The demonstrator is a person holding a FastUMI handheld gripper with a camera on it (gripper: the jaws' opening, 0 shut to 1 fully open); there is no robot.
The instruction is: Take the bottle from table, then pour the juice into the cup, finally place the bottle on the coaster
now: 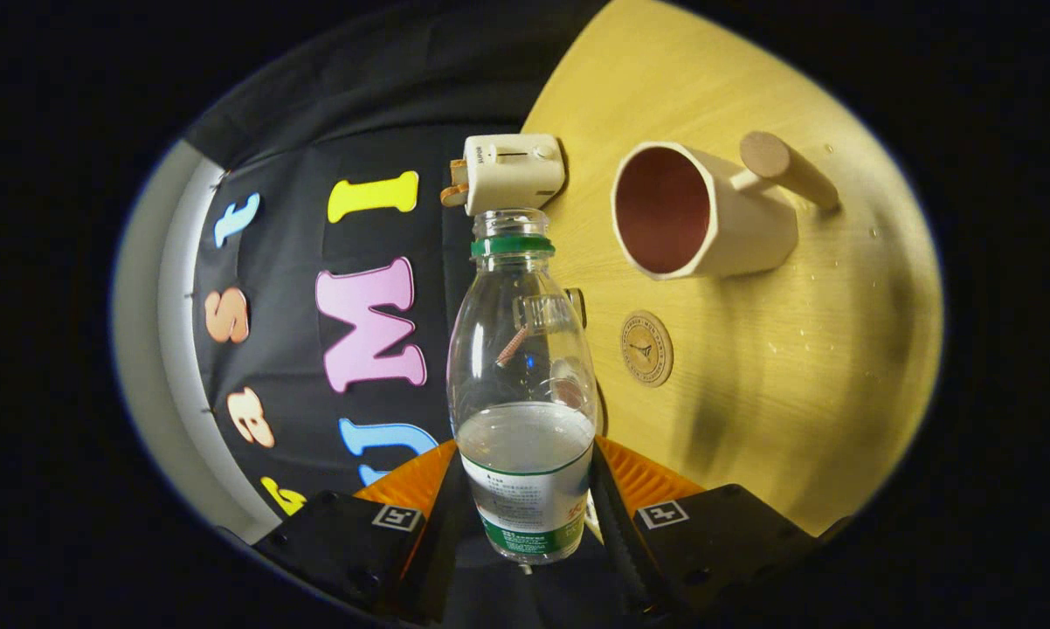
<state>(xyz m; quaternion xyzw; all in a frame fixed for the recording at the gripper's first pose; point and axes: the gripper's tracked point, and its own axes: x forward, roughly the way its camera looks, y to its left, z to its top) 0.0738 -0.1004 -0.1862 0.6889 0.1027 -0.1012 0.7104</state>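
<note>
Both fingers of the gripper clamped the uncapped bottle, held tipped beside the coaster, short of the cup. Liquid seemed well below the mouth; a quick tilt before reaching the cup would have spilled onto the table.

- Table: light wood-grain top, with small droplets scattered on its surface beyond the cup.
- Cup: cream outside, dark red inside, with 1 wooden peg handle; stands on the table.
- Coaster: round, with a printed emblem; lies flat near the cup.
- Toaster: cream, at the table's edge.
</note>
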